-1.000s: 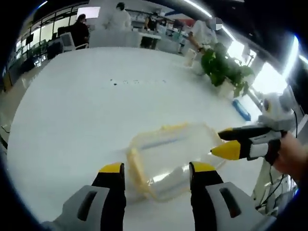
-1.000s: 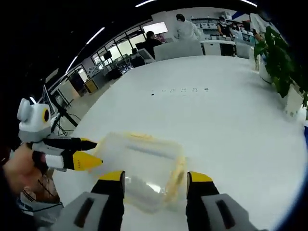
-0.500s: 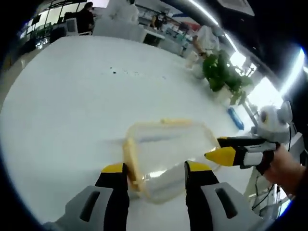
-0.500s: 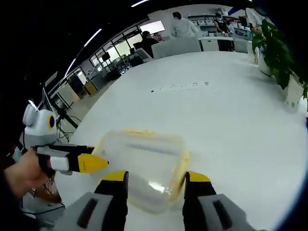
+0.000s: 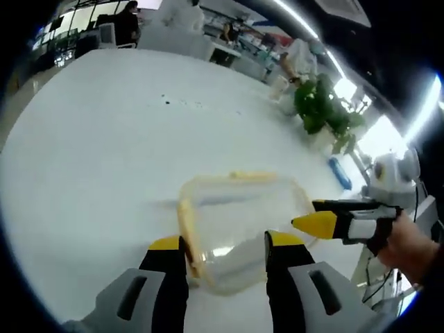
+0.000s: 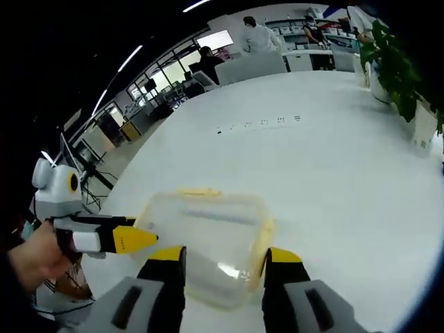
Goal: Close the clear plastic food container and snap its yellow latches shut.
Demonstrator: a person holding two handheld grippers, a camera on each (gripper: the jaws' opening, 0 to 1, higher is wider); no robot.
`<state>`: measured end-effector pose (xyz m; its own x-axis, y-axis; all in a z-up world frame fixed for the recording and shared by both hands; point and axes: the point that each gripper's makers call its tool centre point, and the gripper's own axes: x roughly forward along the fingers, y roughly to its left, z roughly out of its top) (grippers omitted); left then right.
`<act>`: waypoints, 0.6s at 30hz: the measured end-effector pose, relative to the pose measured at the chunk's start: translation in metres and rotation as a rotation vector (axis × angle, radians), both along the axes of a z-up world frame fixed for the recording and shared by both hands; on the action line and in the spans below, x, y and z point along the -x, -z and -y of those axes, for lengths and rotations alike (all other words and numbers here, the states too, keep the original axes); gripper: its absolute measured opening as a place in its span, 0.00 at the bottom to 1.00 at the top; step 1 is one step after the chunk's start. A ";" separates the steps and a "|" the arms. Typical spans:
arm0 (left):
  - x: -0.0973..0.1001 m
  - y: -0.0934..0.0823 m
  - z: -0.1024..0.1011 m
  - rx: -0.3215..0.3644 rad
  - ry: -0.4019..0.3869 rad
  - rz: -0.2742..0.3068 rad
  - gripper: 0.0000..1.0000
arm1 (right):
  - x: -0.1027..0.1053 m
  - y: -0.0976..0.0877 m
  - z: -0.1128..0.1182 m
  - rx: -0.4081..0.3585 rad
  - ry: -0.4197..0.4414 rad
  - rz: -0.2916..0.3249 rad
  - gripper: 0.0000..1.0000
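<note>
Clear plastic, yellow-edged: the food container (image 5: pixel 239 225) lies on the white table (image 5: pixel 104 152), lid on, right in front of both my tools. My left tool (image 5: pixel 225 244) has its jaws spread, the container's near end between the tips, one yellow latch (image 5: pixel 186 232) against the left jaw; I cannot tell whether it grips anything. My right tool (image 6: pixel 220 255) is likewise parted around the opposite end, nothing clamped that I can confirm. In the left gripper view the right tool points at the container's side. A potted plant (image 5: pixel 322 104) stands at the table's far edge.
</note>
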<state>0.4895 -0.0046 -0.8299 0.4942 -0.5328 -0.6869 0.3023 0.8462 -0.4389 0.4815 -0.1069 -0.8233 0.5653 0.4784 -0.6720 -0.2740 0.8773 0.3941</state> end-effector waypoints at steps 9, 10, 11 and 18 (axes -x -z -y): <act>-0.009 -0.002 -0.023 0.000 -0.002 0.004 0.42 | -0.008 0.002 -0.025 -0.003 -0.002 0.010 0.42; -0.011 -0.002 -0.026 0.001 -0.001 0.003 0.42 | -0.009 0.002 -0.028 -0.004 -0.001 0.013 0.42; -0.012 -0.002 -0.029 0.001 0.000 0.002 0.42 | -0.009 0.002 -0.030 -0.004 0.000 0.015 0.42; -0.021 -0.003 -0.054 -0.001 -0.004 -0.003 0.42 | -0.021 0.003 -0.055 -0.010 -0.004 0.030 0.42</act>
<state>0.5107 0.0492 -0.8270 0.4941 -0.5300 -0.6892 0.2977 0.8479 -0.4386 0.5021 -0.0518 -0.8261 0.5830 0.4878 -0.6497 -0.2896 0.8719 0.3948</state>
